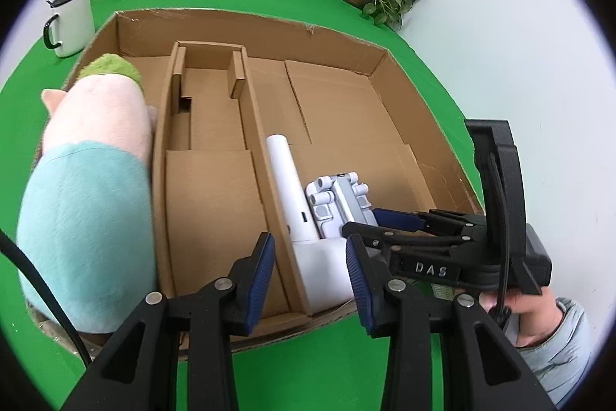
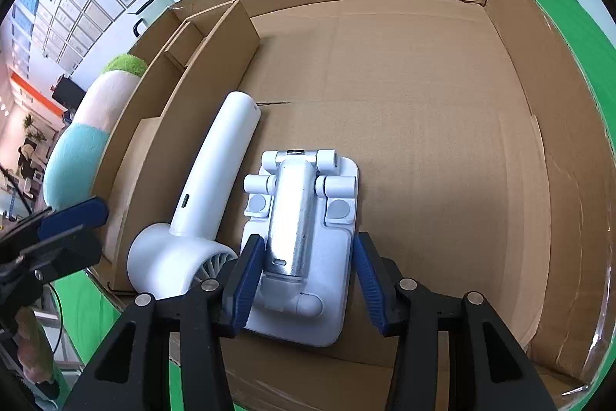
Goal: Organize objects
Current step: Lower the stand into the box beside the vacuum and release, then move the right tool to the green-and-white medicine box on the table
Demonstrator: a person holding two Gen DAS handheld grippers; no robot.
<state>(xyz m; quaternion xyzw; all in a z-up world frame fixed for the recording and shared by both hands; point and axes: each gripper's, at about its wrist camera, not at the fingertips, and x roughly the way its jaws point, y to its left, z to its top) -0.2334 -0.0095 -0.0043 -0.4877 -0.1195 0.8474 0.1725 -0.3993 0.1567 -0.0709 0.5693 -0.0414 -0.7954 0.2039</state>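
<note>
Cardboard box (image 2: 519,72) on a green table (image 1: 423,64), w/ a narrow divider section (image 1: 215,126) left of centre. In the big right compartment lie a white handheld fan (image 2: 215,180), handle pointing away, and just beside it on the right a folded white stand (image 2: 304,237), flat on the box floor. A plush (image 1: 88,187) sits at the box's left edge, outside the divider; whether it's inside the box wall can't be told

Right gripper (image 2: 308,276) points steeply down over the stand's near end, pads either side of it. Left pad looks at or on the stand's edge, right pad just beside it w/ a sliver of gap – so jaws part open around the stand, no firm grip shown. Left gripper (image 1: 312,272) hangs over the near box rim above the fan's head, part open, nothing between the pads

Step in hand, by the look of it: the stand's placing next to the fan, or a grasp of it – can't tell which. Next move calls for either a clean lift straight out w/o nudging the fan, or a squeeze on both edges before any lift. Mug (image 1: 71,22) and plants sit well apart at the back
</note>
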